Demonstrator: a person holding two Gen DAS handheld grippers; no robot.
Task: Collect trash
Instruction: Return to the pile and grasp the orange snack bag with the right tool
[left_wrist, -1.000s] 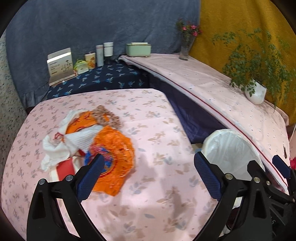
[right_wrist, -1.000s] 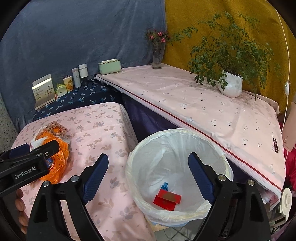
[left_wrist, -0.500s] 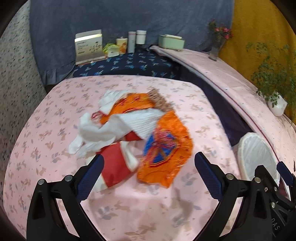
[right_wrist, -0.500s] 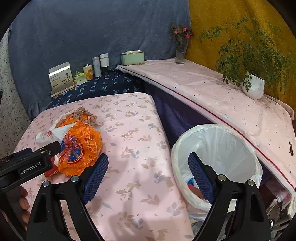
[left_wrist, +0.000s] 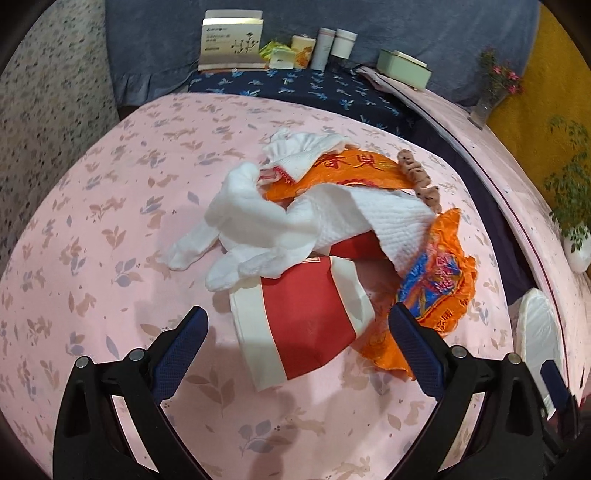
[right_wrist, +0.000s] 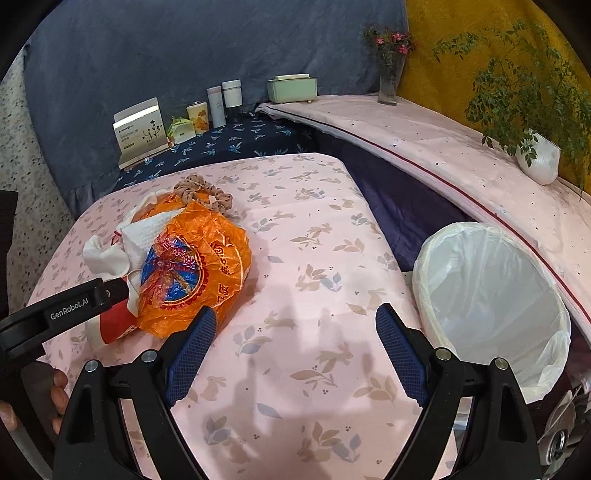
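Note:
A trash pile lies on the pink floral table (left_wrist: 110, 229): a red and white carton (left_wrist: 299, 321), white tissues (left_wrist: 266, 229), an orange foil wrapper (left_wrist: 436, 280) and a brown scrunchie (left_wrist: 421, 177). My left gripper (left_wrist: 295, 343) is open, its fingers on either side of the carton, just above it. In the right wrist view the orange wrapper (right_wrist: 192, 269) lies left of my open, empty right gripper (right_wrist: 295, 350), which hovers over bare tablecloth. The white-lined trash bin (right_wrist: 491, 306) stands at the right, beside the table.
A box (right_wrist: 140, 129), cans and bottles (right_wrist: 225, 99) line the dark blue shelf behind. A green box (right_wrist: 291, 88), a flower vase (right_wrist: 388, 77) and a potted plant (right_wrist: 535, 155) stand on the pink counter at the right.
My left gripper swung left from the bin and came down close over the red carton. My right gripper turned left from over the bin to over the table.

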